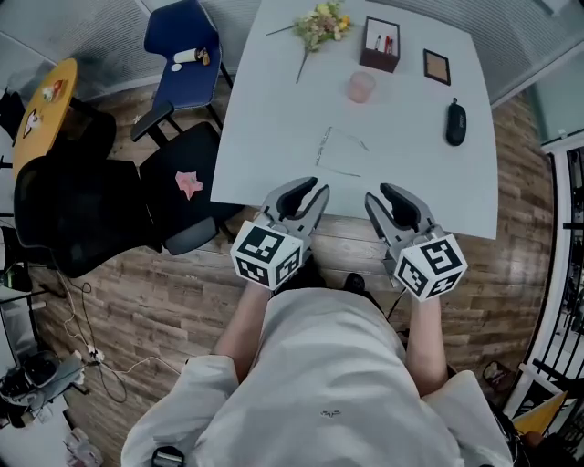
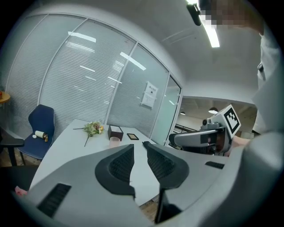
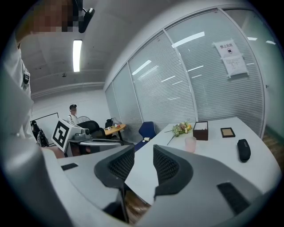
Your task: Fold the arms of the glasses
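Lying flat on the white table (image 1: 265,119), a little nearer than the pink cup (image 1: 361,87): the glasses (image 1: 339,150), a thin clear frame, faint in the head view. Seems to have both arms spread out from the front, so judged as unfolded, though too faint to be sure. Touched by neither gripper. Nearer again from the cup, well short of the glasses at the table's near edge: the left gripper (image 1: 317,189), jaws slightly apart with nothing between, and the right gripper (image 1: 379,193), jaws spread wide, likewise empty. Beyond the cup: flowers (image 1: 319,23) and a small dark box (image 1: 380,44); off to the cup's right, a picture frame (image 1: 436,67) and a dark oval case (image 1: 455,121). Left to do, on this reading: everything, meaning reaching in, steadying the frame, folding each arm.
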`<state>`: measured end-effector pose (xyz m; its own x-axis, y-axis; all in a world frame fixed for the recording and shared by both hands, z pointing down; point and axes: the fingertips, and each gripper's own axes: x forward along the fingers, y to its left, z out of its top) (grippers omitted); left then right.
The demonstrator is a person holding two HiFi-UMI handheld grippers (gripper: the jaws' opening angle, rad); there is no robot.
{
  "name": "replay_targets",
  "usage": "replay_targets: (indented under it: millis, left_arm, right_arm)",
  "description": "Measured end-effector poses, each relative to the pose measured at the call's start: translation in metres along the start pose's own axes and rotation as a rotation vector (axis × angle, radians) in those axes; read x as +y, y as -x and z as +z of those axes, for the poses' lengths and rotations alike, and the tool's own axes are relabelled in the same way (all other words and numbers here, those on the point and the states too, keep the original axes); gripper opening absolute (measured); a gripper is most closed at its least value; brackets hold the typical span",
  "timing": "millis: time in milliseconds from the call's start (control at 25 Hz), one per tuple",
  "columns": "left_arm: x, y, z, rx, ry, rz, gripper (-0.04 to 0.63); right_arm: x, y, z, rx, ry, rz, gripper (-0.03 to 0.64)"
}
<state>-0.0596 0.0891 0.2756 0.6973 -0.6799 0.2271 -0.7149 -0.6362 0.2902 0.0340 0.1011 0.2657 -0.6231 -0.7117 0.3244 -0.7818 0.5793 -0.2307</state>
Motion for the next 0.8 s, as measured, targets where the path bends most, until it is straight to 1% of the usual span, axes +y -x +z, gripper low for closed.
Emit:
replay_targets:
  millis: [200,400,600,800]
  left_arm:
    - [0.019,0.002,0.000,0.014,0.001,-0.030,0.084]
    - [0.030,0.000,-0.007,0.047,0.010,-0.060,0.084]
    - [0.028,0.001,-0.024,0.089,0.026,-0.077,0.084]
    - [0.026,-0.001,-0.040,0.132,0.044,-0.081,0.084]
  right_arm:
    - [0.000,-0.015,0.002,-0.003,-0.023,-0.043,0.138]
    - [-0.001,-0.019,-0.007,0.012,-0.052,-0.076,0.137]
    - [0.000,-0.016,-0.025,0.041,-0.092,-0.098,0.138]
    - [-0.001,-0.014,-0.034,0.058,-0.108,-0.100,0.137]
